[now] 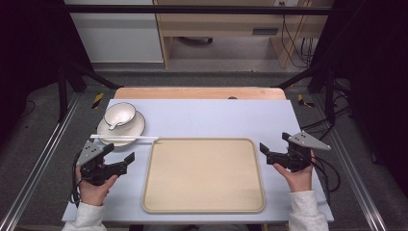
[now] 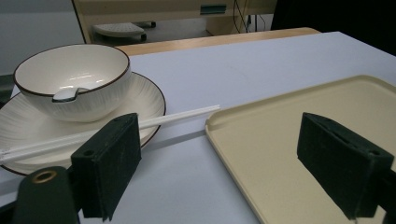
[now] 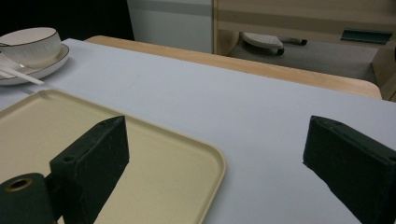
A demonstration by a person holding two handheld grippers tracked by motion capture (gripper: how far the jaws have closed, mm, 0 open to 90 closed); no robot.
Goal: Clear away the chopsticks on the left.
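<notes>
Left gripper (image 1: 124,153): at 8 o'clock on the table, jaws spread wide, nothing between them, pointing toward the tray's left edge.
Right gripper (image 1: 274,148): at 4 o'clock, jaws released and empty, just beside the tray's right edge.
Tray (image 1: 204,174): beige, flat, at 6 o'clock between both grippers; its surface is bare.
Chopsticks (image 1: 124,138): white pair lying across the near rim of the plate, tips reaching toward the tray's far-left corner; nearest item to the left gripper.
Plate (image 1: 132,132): white, dark-rimmed, at 10 o'clock.
Bowl (image 1: 120,114): seated on the plate.
Spoon (image 2: 66,94): resting inside the bowl.
Table (image 1: 211,118): pale blue surface.
</notes>
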